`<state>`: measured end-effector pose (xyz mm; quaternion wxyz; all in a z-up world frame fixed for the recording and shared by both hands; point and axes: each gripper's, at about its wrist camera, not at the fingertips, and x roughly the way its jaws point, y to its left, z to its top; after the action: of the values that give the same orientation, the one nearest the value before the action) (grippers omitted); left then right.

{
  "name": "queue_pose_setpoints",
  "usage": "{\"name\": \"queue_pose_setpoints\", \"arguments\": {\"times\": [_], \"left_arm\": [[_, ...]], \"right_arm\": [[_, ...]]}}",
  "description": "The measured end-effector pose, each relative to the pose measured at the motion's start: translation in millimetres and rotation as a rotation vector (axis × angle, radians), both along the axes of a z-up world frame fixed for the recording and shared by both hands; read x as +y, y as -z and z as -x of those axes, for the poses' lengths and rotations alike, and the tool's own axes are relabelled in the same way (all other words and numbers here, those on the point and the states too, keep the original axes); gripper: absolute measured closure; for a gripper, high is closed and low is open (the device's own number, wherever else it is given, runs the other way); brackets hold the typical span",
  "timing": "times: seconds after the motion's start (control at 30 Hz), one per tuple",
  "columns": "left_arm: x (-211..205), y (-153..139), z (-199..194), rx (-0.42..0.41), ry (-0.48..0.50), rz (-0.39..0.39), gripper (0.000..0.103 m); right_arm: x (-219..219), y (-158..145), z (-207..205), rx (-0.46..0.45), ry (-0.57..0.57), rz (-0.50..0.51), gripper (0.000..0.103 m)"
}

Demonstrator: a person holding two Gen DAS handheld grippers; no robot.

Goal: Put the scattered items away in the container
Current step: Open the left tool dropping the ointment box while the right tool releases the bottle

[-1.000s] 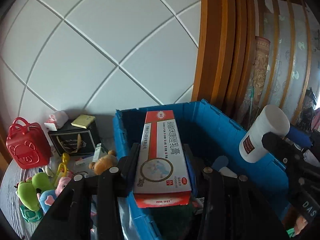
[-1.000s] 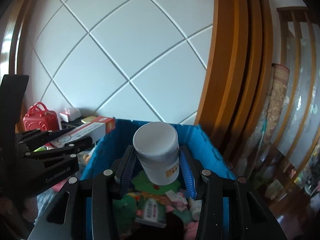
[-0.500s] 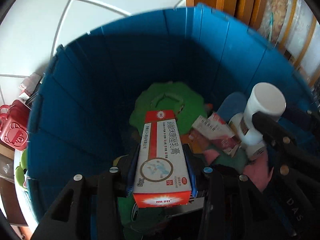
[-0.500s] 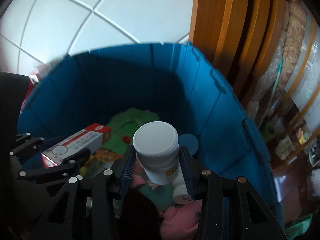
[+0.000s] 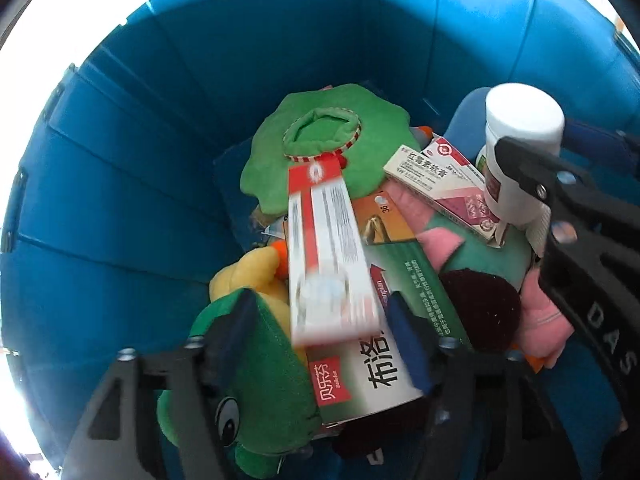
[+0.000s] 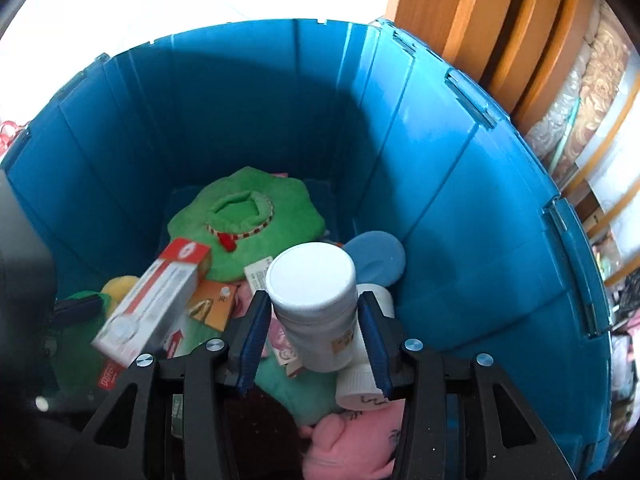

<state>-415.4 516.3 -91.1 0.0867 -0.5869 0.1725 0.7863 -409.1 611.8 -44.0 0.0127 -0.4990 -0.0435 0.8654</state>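
My left gripper (image 5: 316, 340) points down into the blue container (image 5: 132, 168), and I see its fingers (image 5: 404, 344) spreading apart. The red-and-white box (image 5: 328, 256) lies between them, blurred, touching neither pad as far as I can tell, over a green medicine box (image 5: 400, 320) and a green plush (image 5: 256, 376). My right gripper (image 6: 314, 338) pinches the white bottle (image 6: 316, 300) by its sides, cap pointing away, above a pink plush (image 6: 352, 444) and a smaller white bottle (image 6: 360, 384). Farther in lies a round green cushion (image 6: 248, 216) against the container's back wall.
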Motion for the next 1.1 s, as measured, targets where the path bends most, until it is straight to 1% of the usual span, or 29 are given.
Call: {"name": "queue_pose_setpoints", "arguments": {"times": [0.03, 0.13, 0.2, 0.33, 0.43, 0.57, 0.73, 0.83, 0.87, 0.97, 1.07, 1.1], "left_arm": [[0, -1, 0, 0.004, 0.001, 0.001, 0.028], [0, 0, 1, 0.001, -0.005, 0.001, 0.027], [0, 0, 0, -0.001, -0.004, 0.001, 0.027], [0, -2, -2, 0.01, -0.003, 0.004, 0.027], [1, -2, -2, 0.011, -0.004, 0.009, 0.027], [1, -4, -3, 0.015, -0.003, 0.009, 0.027], [-1, -10, -4, 0.031, -0.003, 0.007, 0.027], [-5, -21, -5, 0.058, -0.005, -0.028, 0.027], [-8, -26, -6, 0.067, -0.006, -0.042, 0.027], [-18, -40, -11, 0.054, -0.018, -0.111, 0.027], [-27, -65, -22, 0.089, -0.023, -0.157, 0.027], [-31, -75, -27, 0.107, -0.021, -0.169, 0.027]], "right_arm": [[1, 0, 0, -0.008, 0.003, 0.011, 0.058], [-1, 2, 1, -0.024, -0.001, 0.035, 0.056], [-3, -1, -3, -0.014, -0.004, 0.034, 0.048], [-2, -3, -11, -0.006, 0.005, 0.043, 0.044], [0, -3, -12, -0.006, 0.018, 0.043, 0.036], [2, 1, -10, -0.007, 0.027, 0.044, 0.023], [4, 3, -7, 0.001, 0.038, 0.049, 0.022], [8, -2, -8, 0.022, 0.043, 0.082, 0.019], [9, -6, -10, 0.031, 0.042, 0.094, 0.017], [6, -16, -17, 0.057, 0.032, 0.096, 0.015], [1, -38, -28, 0.103, 0.021, 0.108, 0.013], [-2, -50, -34, 0.125, 0.011, 0.115, 0.011]]}}
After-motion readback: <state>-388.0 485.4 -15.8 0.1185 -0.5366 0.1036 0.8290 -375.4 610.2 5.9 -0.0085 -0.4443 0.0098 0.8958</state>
